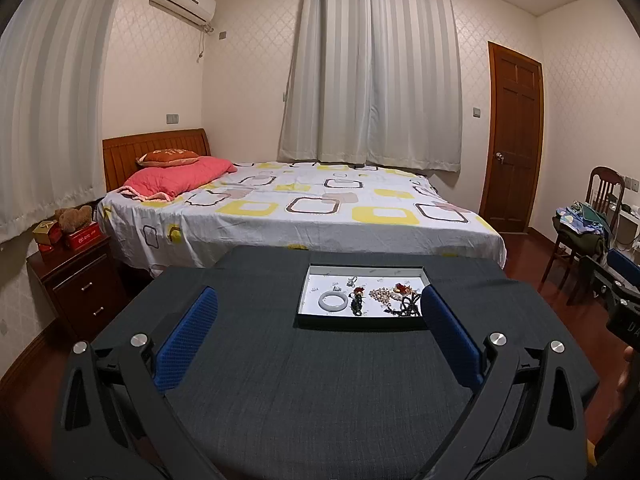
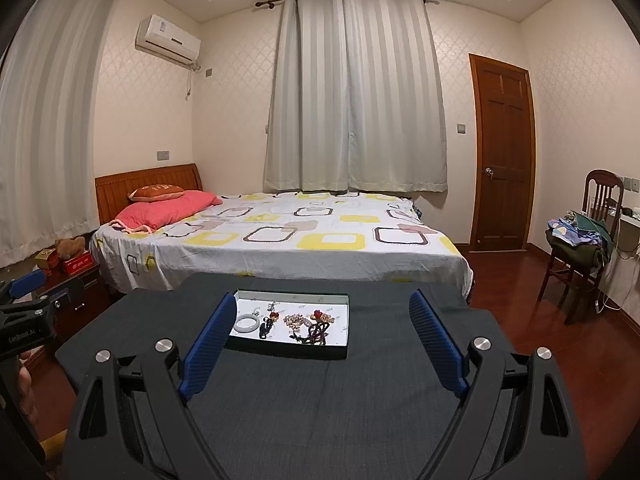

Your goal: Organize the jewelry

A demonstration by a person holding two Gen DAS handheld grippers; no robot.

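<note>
Left gripper (image 1: 318,330): my jaws stand wide apart, nothing between them, hovering over the dark cloth table (image 1: 280,380) short of the tray.
Right gripper (image 2: 322,334): same story, jaws spread wide and empty, pointed at the tray from the near side.
Jewelry tray (image 1: 362,323): shallow, white-floored, dark-rimmed, sitting toward the far edge of the table, just before the bed (image 1: 280,208).
Pale bangle (image 1: 333,301): lying flat and alone on the tray's left side, the easy pick.
Dark bead strand (image 1: 408,307): heaped at the right, touching the light bead cluster (image 1: 382,294) and the red-orange piece (image 1: 402,289).
Tangle risk: if I pinch into that heap, I reckon neighbours come up with the strand.
Slip risk: the bangle looks smooth and hard; a grip off its middle could flick it out over the rim.
Tray risk: it looks light, so a finger catching the near wall may shove it toward the table's far edge.
Small bits: tiny pieces near the tray's back wall are too small to identify, and probably too fine for my broad pads.
</note>
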